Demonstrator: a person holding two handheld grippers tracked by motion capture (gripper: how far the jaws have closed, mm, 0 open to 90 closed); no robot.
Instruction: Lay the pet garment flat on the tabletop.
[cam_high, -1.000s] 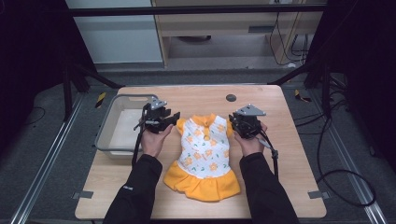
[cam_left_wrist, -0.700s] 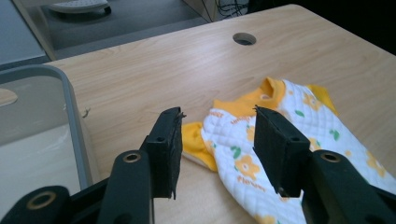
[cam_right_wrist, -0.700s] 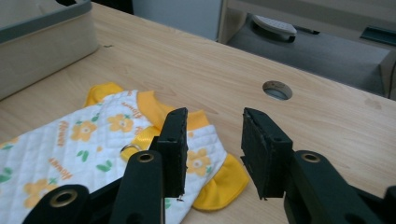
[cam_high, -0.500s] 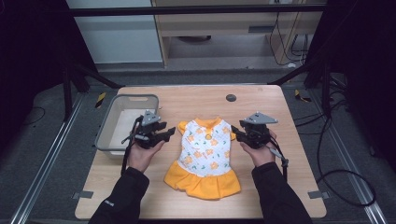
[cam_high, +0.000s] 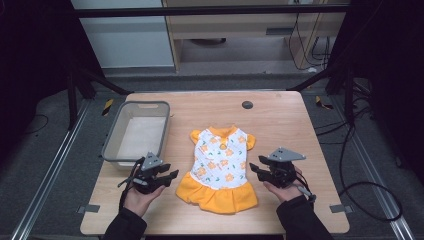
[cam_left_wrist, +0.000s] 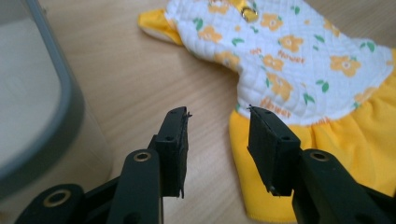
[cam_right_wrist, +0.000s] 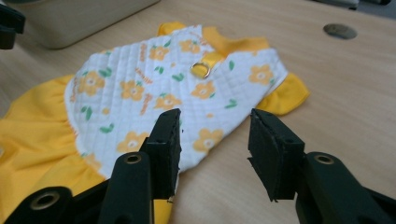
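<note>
A small dress (cam_high: 221, 167) with a white quilted flower-print top and a yellow skirt lies flat on the wooden table (cam_high: 280, 120). My left gripper (cam_high: 171, 176) hovers just left of the skirt's waist, open; its jaws have just been closing a little with nothing between them. In the left gripper view (cam_left_wrist: 217, 126) the skirt's edge (cam_left_wrist: 327, 154) lies behind the right jaw. My right gripper (cam_high: 253, 170) is at the right of the waist, open; its jaws have just been opening, empty, over the edge of the dress's top (cam_right_wrist: 154, 93) in the right gripper view (cam_right_wrist: 212, 126).
A grey basket (cam_high: 137, 106) stands at the table's left, close beside my left gripper (cam_left_wrist: 70, 93). A dark round grommet (cam_high: 247, 105) sits in the tabletop beyond the dress. Bare wood lies right of the dress.
Both hands have drawn back from the dress's sleeves toward the near edge, down to the waist on either side. The right jaws have opened wider. The dress stays flat.
</note>
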